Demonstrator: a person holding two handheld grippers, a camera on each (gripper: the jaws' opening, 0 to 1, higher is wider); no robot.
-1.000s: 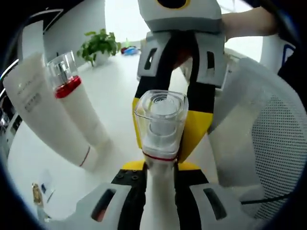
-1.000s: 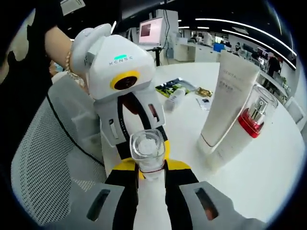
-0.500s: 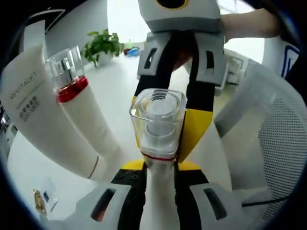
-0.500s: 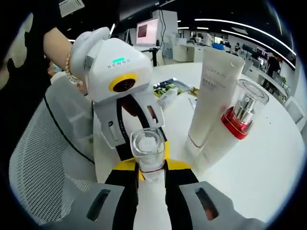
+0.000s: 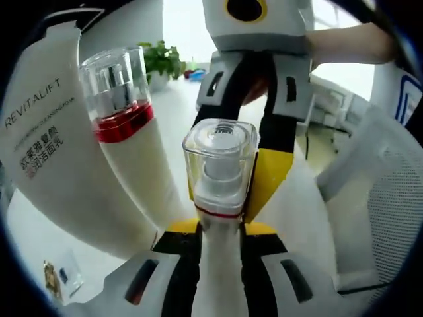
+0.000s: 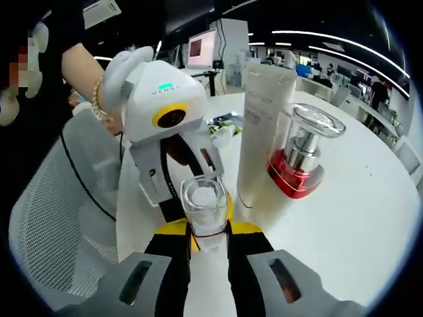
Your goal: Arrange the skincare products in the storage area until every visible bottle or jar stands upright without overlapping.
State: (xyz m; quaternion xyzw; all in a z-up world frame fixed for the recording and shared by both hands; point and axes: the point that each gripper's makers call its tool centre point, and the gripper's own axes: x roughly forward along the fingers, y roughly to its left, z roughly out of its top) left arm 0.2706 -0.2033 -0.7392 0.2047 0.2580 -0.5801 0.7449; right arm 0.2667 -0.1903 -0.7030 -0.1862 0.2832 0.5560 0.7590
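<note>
- On the white round counter point(image 6: 370, 218), the landmark is the tall white squeeze tube point(image 5: 59, 165) printed "REVITALIFT", standing upright on its cap.
- Just beside the tube stands a white pump bottle with a red collar and clear square cap point(image 6: 297, 158); in the left gripper view point(image 5: 129, 132) the two look touching or nearly so, and which it is cannot be told.
- A second white bottle with a clear square cap point(image 5: 218, 172) is held near that pair, on the side towards the white mesh chair point(image 6: 46, 224).
- The left gripper point(image 5: 218, 228) has its jaws pinching this bottle's body below the cap.
- The right gripper point(image 6: 206, 234) pinches the same bottle from the opposite side; in each view the other gripper rises behind the cap.
- Judged progress: two products stand upright; the held bottle is not yet set down.
- Remaining, by judgement: place it upright beside the tube with a gap, then release both grips.
- Small packets and papers point(image 6: 228, 125) lie beyond the tube.
</note>
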